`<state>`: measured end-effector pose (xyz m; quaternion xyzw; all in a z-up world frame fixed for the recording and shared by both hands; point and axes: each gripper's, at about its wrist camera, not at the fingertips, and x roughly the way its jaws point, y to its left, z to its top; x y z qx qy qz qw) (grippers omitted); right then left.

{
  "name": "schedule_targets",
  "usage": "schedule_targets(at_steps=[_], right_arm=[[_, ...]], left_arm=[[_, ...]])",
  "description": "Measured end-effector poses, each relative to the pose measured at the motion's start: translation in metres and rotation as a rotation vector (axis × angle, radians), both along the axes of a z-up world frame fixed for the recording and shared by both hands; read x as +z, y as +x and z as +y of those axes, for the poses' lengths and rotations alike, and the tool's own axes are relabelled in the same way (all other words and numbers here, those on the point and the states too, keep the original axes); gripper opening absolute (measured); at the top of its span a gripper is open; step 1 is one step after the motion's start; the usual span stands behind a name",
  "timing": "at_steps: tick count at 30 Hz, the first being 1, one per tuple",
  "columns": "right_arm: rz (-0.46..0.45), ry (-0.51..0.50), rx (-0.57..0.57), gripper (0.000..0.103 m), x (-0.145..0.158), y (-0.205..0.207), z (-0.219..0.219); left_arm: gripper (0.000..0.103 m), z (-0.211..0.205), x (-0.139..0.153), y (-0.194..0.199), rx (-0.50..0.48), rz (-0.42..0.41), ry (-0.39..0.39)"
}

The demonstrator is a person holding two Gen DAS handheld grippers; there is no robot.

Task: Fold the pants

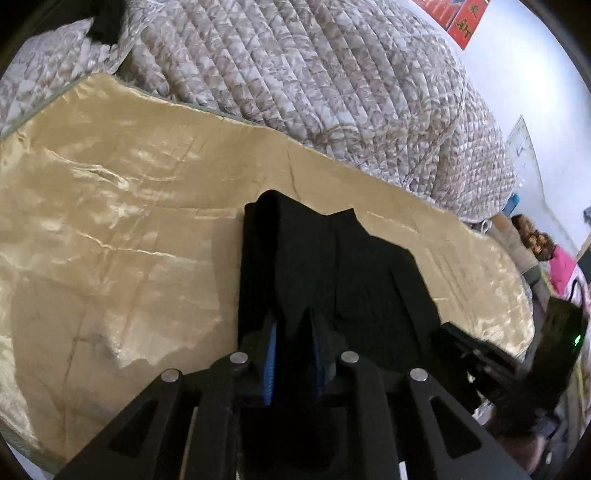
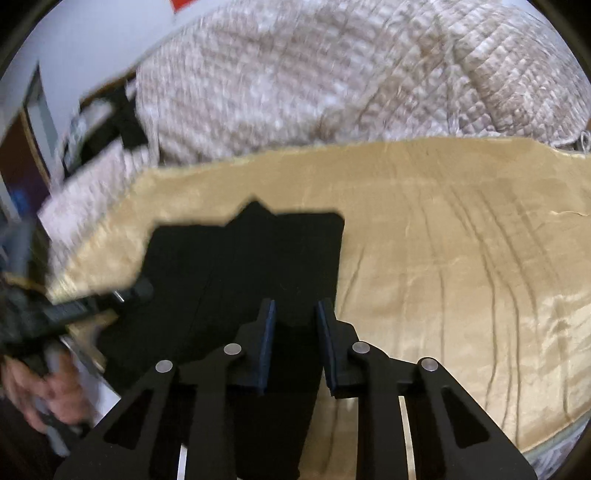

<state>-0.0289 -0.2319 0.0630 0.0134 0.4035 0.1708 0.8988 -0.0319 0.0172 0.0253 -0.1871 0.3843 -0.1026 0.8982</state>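
The black pants (image 1: 325, 266) lie folded into a thick stack on the gold satin sheet (image 1: 110, 221). My left gripper (image 1: 293, 317) has its blue-padded fingers closed on a raised fold of the pants at the near edge. In the right wrist view the pants (image 2: 236, 258) form a dark rectangle. My right gripper (image 2: 295, 306) has its fingers apart over the near right part of the pants, with black cloth between them but not pinched. The right gripper also shows at the right in the left wrist view (image 1: 465, 343).
A quilted floral bedspread (image 1: 314, 74) is bunched up behind the gold sheet (image 2: 461, 258). The wall with a red poster (image 1: 458, 18) is at the far right. Clutter with a pink item (image 1: 561, 269) sits past the bed's right end. The person's hand (image 2: 44, 391) holds the left gripper handle.
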Motion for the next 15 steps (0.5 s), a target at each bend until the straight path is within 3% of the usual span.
schedule_targets(at_steps=[3,5,10,13,15], right_arm=[[0.000,0.012,-0.014,0.023,0.008,-0.001,-0.004],[-0.011,0.026,-0.017,0.023,0.013,-0.005,-0.007],[-0.018,0.056,0.029,0.023,0.021,-0.027,-0.007],[0.037,0.007,0.089,0.023,0.005,-0.034,0.009],[0.019,-0.030,0.099,0.023,0.006,-0.036,0.014]], left_arm=[[0.021,0.006,0.006,-0.007,-0.004,0.005,-0.011],[0.020,0.006,0.019,-0.017,0.006,-0.026,0.034],[0.020,-0.004,0.045,-0.044,-0.051,-0.115,0.019],[0.020,-0.024,0.034,-0.051,-0.139,-0.079,0.015],[0.020,-0.032,0.017,-0.050,-0.143,-0.018,0.065]])
